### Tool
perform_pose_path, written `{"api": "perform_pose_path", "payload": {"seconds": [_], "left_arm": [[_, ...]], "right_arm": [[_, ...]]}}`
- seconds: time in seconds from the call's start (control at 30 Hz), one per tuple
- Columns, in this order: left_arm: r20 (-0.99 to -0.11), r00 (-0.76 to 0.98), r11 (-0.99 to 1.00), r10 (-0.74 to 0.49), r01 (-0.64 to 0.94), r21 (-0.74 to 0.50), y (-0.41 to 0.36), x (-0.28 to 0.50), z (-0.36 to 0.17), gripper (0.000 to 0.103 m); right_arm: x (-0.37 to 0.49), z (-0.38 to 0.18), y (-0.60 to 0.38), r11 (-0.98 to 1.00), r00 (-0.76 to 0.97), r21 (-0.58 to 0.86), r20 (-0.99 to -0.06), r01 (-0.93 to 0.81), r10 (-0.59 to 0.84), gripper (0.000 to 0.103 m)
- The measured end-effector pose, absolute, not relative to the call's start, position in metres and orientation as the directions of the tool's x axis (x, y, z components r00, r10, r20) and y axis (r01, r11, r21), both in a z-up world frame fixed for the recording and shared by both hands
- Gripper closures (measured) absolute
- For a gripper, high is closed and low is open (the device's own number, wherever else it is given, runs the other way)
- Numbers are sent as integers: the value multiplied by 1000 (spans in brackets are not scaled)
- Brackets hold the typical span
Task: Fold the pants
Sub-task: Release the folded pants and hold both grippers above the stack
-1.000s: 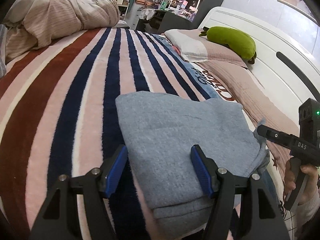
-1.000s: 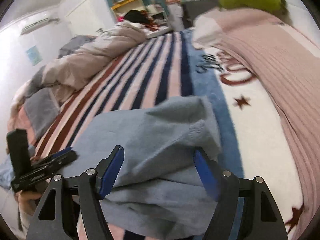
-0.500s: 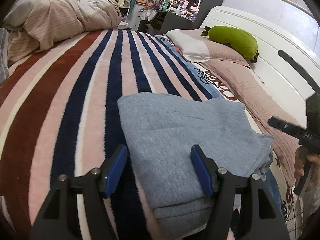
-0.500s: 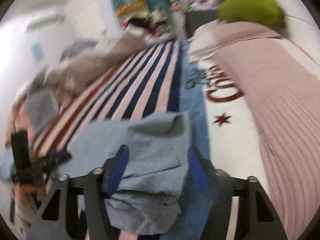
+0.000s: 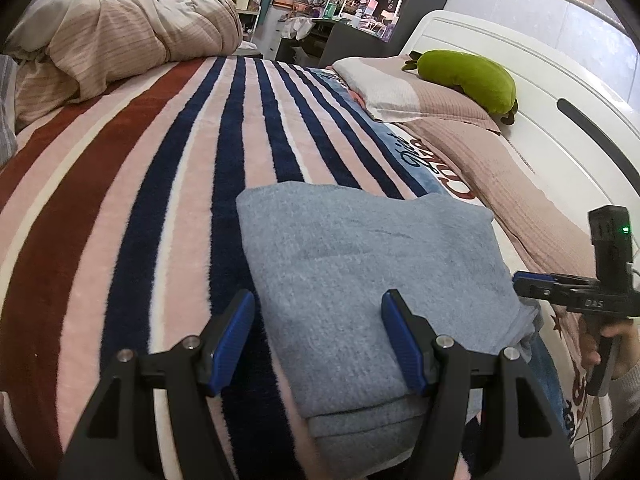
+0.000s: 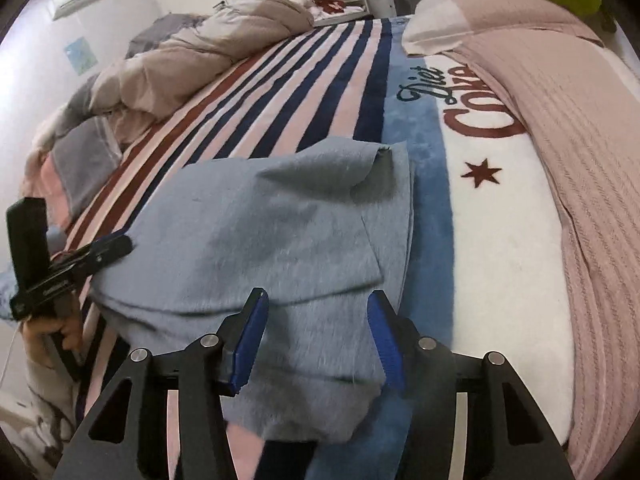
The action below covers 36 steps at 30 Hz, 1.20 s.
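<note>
Right tongs [image 6: 316, 334] lower, closing over folded grey pants [image 6: 256, 240] (corner upturned); left tongs [image 5: 318, 338] apart.

Two wrist fisheyes, close, angled down, sharing folded pants [image 5: 372, 280]

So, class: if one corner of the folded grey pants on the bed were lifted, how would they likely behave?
The grey pants would probably droop and unfold: the layers lie loose, and one corner already curls up. The thick knit looks soft, not stiff. On the fleecy striped blanket they would likely drag, not slide.
</note>
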<state>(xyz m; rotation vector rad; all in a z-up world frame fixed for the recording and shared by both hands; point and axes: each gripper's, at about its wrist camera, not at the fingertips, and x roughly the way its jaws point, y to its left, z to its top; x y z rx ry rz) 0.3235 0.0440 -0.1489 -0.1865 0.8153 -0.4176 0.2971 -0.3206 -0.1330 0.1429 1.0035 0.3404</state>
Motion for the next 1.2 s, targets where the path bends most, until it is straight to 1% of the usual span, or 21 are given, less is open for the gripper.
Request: {"api": "perform_pose_path", "payload": {"seconds": [0.1, 0.17, 0.3, 0.33, 0.37, 0.4, 0.43, 0.47, 0.57, 0.67, 0.73, 0.77, 0.83, 0.87, 0.93, 1.03, 1.1, 1.13, 1.17, 1.2], "left_arm": [[-666, 612, 904, -427, 289, -315, 44, 324, -149, 41], [-666, 611, 904, -428, 288, -316, 44, 324, -149, 41], [-665, 610, 903, -430, 284, -323, 45, 324, -149, 41], [-666, 611, 904, -428, 284, -320, 45, 324, -149, 41], [-665, 613, 905, -426, 285, -317, 45, 323, -149, 41], [-664, 617, 907, -422, 286, -310, 45, 323, -148, 41], [-663, 619, 907, -421, 286, -309, 45, 323, -148, 41], [-661, 622, 908, -419, 284, -308, 46, 322, -147, 41], [-657, 633, 912, -410, 278, -302, 48, 321, -144, 41], [-652, 637, 911, -411, 274, -307, 50, 321, -143, 41], [-653, 635, 911, -412, 273, -310, 50, 322, -143, 41], [-654, 634, 911, -412, 273, -309, 49, 322, -144, 41], [-653, 633, 909, -416, 278, -310, 49, 322, -144, 41], [-653, 632, 909, -417, 279, -311, 49, 322, -143, 41], [-651, 635, 910, -415, 276, -310, 49, 322, -143, 41], [-651, 637, 910, -414, 273, -311, 50, 323, -143, 41], [-654, 635, 912, -411, 271, -309, 49, 324, -144, 41], [-654, 634, 911, -412, 272, -310, 49, 323, -144, 41], [-654, 633, 910, -414, 273, -311, 49, 324, -144, 41], [-655, 631, 909, -416, 275, -312, 49, 324, -144, 41]], "right_arm": [[308, -139, -314, 945, 496, 260, -805, -197, 325, 54], [312, -142, -312, 946, 505, 269, -800, -183, 325, 51], [317, -144, -307, 946, 531, 275, -783, -174, 325, 51], [318, -145, -305, 948, 542, 265, -778, -175, 317, 57], [318, -144, -303, 954, 558, 243, -773, -179, 301, 77], [318, -143, -300, 965, 578, 191, -774, -178, 259, 89], [317, -142, -300, 972, 594, 158, -770, -172, 230, 98], [316, -141, -301, 971, 600, 165, -764, -173, 237, 101], [302, -129, -309, 969, 637, 175, -730, -173, 246, 103], [288, -117, -317, 972, 656, 171, -717, -163, 236, 103], [284, -114, -321, 970, 639, 177, -730, -165, 242, 102], [284, -114, -323, 965, 625, 197, -736, -170, 261, 100], [287, -117, -326, 958, 608, 238, -740, -163, 287, 98], [292, -121, -327, 953, 584, 256, -754, -160, 300, 84], [297, -127, -327, 944, 572, 290, -752, -159, 327, 63], [307, -136, -321, 953, 565, 261, -767, -156, 303, 63], [314, -143, -317, 971, 572, 209, -785, -116, 237, 70], [313, -144, -316, 974, 577, 199, -785, -111, 226, 87], [312, -144, -315, 977, 587, 180, -781, -114, 213, 99], [308, -143, -313, 980, 606, 155, -771, -124, 198, 99]]}}
